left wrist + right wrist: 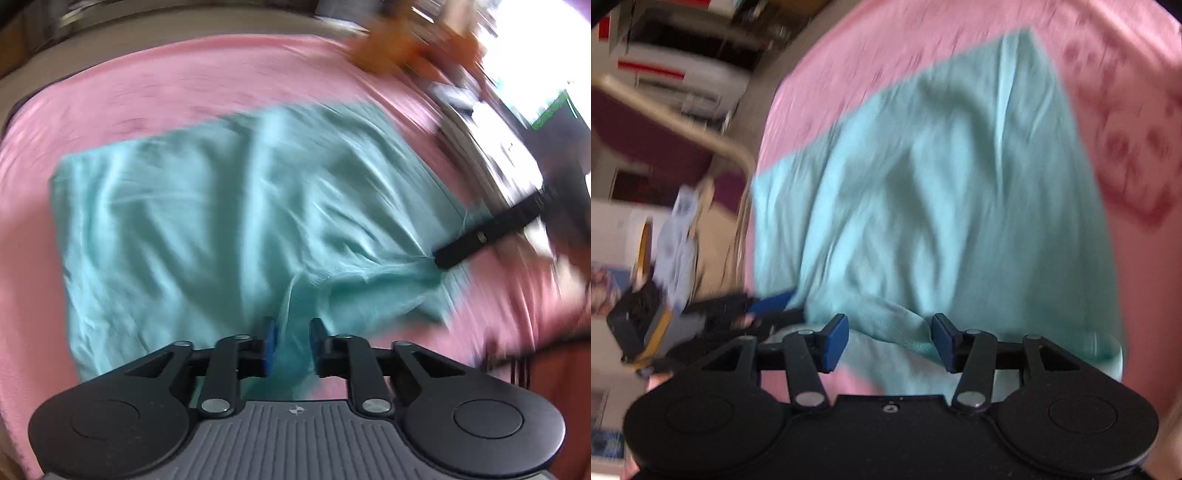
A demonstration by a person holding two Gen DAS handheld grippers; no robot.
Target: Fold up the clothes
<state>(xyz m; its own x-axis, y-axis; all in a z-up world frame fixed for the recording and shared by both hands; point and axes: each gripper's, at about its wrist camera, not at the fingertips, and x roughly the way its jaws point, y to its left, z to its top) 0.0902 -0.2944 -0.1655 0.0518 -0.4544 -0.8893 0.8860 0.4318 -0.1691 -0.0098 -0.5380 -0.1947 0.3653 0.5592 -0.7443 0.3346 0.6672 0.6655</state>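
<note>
A light teal garment [229, 206] lies spread and wrinkled on a pink sheet [184, 81]. My left gripper [291, 347] has its blue-padded fingers narrowed on a bunched near edge of the garment, with cloth running between them. In the left wrist view a finger of my right gripper [491, 232] reaches to the garment's right edge. In the right wrist view the garment [942, 192] fills the middle, and my right gripper [890, 343] is open above its near folded edge, holding nothing. The left gripper's blue fingertip [772, 301] shows at the garment's left edge.
The pink sheet [886, 55] has a darker red pattern [1126, 155] at the right. An orange object [399, 48] sits at the bed's far right. A chair frame [683, 122], shelves and pale blue cloth [679, 240] stand beside the bed. Both views are motion-blurred.
</note>
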